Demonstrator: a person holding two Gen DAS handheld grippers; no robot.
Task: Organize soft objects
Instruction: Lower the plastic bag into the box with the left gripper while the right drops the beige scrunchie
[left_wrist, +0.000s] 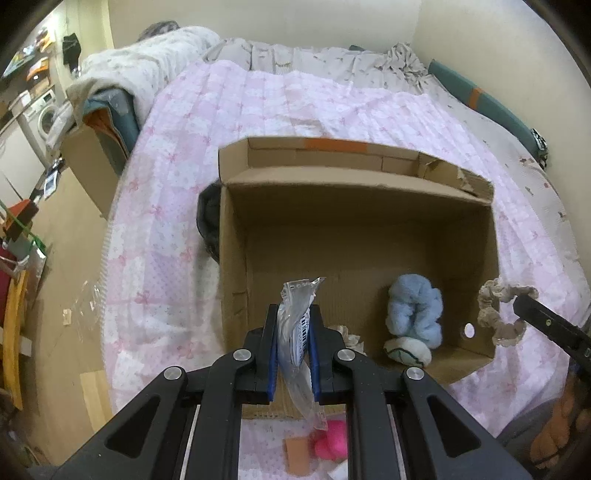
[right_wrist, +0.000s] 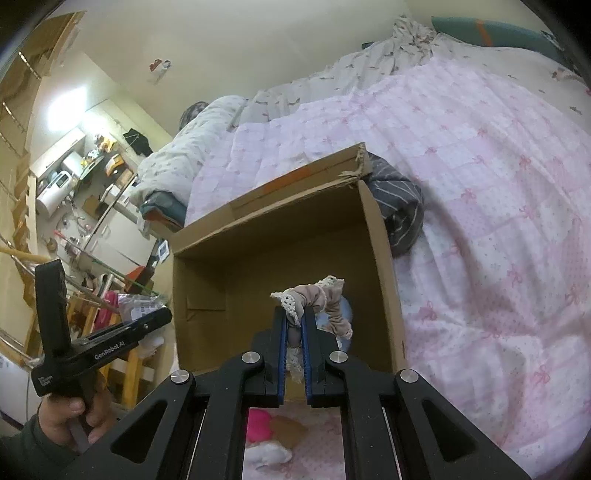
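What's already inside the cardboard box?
In the cardboard box: a fluffy blue item, a white-and-green soft item below it, and a frilly cream piece. The left claw and its plastic packet cover the near floor.

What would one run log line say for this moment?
left gripper: shut on clear plastic packet | right gripper: shut on beige scrunchie | both over cardboard box

A white washing machine (left_wrist: 46, 116) stood far left of the bed, a teal headboard (left_wrist: 491, 107) ran along the bed's far right edge.
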